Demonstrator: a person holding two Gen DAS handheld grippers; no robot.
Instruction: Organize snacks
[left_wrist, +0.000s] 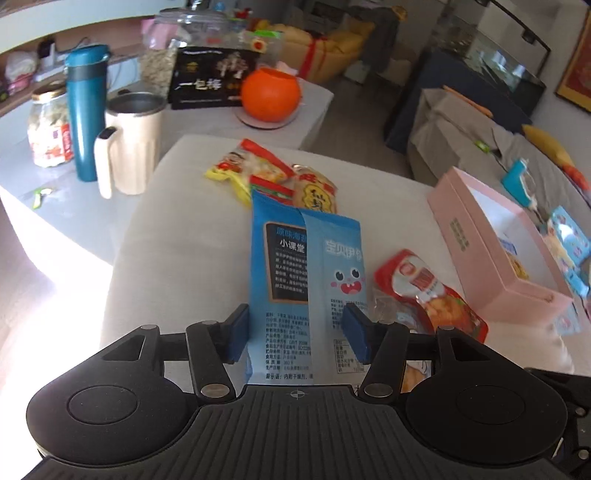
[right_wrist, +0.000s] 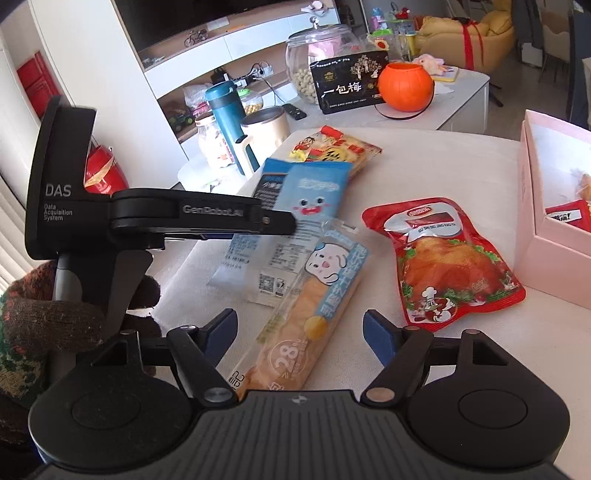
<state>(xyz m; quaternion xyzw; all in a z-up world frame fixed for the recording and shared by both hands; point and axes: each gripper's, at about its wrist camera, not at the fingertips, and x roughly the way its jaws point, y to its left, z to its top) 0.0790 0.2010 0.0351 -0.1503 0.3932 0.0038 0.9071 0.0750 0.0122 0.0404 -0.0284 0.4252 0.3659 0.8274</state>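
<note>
My left gripper (left_wrist: 295, 334) is open, its blue pads either side of the near end of a blue snack packet (left_wrist: 306, 266) lying on the white table; the packet also shows in the right wrist view (right_wrist: 295, 206). My right gripper (right_wrist: 301, 334) is open over the near end of a long bread-stick packet (right_wrist: 314, 314). A red chicken-leg pouch (right_wrist: 450, 266) lies to the right; it also shows in the left wrist view (left_wrist: 424, 291). Yellow and red rice-cracker packs (left_wrist: 258, 170) lie beyond the blue packet. An open pink box (left_wrist: 495, 251) with snacks inside stands at right.
On a lower table behind stand a teal bottle (left_wrist: 86, 110), a cream mug (left_wrist: 129, 144), a jar (left_wrist: 50, 125), a black plum box (left_wrist: 210, 79), an orange pumpkin bucket (left_wrist: 269, 94) and a glass jar (right_wrist: 317, 59). The left gripper body (right_wrist: 110, 218) crosses the right view.
</note>
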